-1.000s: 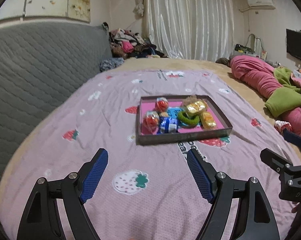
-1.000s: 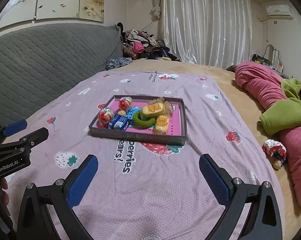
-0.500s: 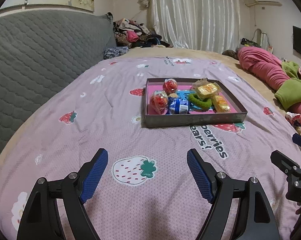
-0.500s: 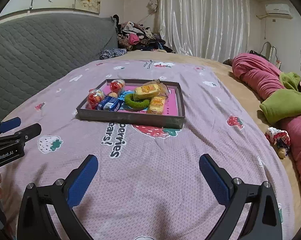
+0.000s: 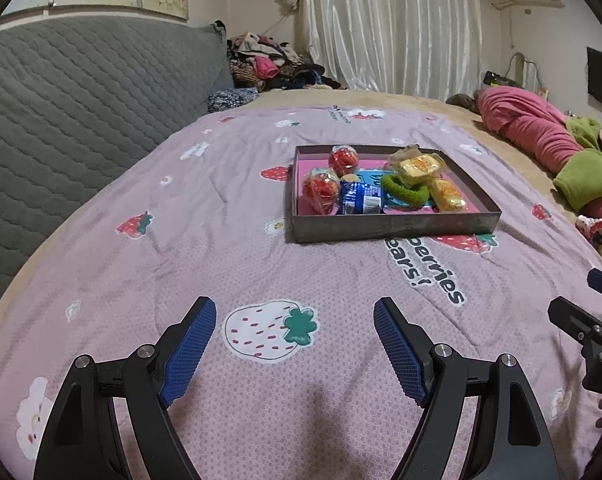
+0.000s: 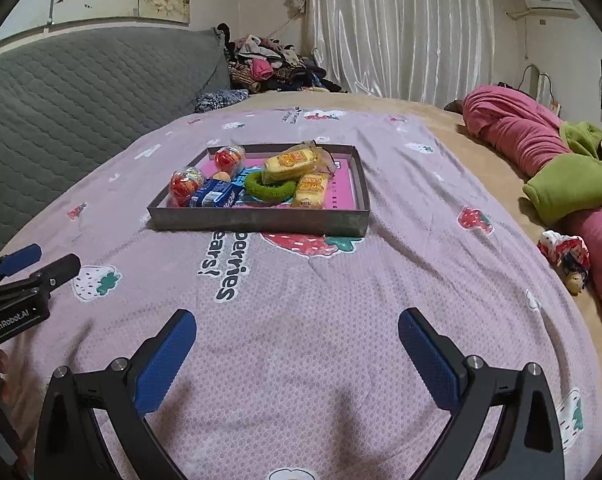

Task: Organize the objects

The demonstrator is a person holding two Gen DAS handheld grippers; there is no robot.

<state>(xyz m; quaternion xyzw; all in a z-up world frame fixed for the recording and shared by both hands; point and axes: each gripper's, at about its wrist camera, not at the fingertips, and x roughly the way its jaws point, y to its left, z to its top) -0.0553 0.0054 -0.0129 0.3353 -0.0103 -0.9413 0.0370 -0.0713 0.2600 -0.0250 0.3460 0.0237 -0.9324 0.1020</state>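
A shallow dark box [image 5: 393,227] [image 6: 261,222] with a pink floor lies on the purple strawberry blanket. Inside are two red wrapped sweets [image 5: 321,190] [image 6: 187,184], a blue packet [image 5: 359,198] [image 6: 217,196], a green ring [image 5: 405,190] [image 6: 269,188] and two yellow packets [image 5: 421,166] [image 6: 293,164]. My left gripper [image 5: 295,312] hovers open and empty over the blanket, well short of the box. My right gripper [image 6: 297,324] is likewise open and empty, nearer the bed's front. Each gripper shows at the edge of the other's view.
A grey quilted headboard [image 5: 73,108] runs along the left. Pink and green bedding [image 6: 549,160] is heaped at the right, with a small doll [image 6: 569,260] beside it. A clothes pile [image 5: 269,64] sits at the far end before white curtains.
Both grippers have sunk closer to the blanket, so the box now sits lower and larger in both views. Their jaws have kept the same width.
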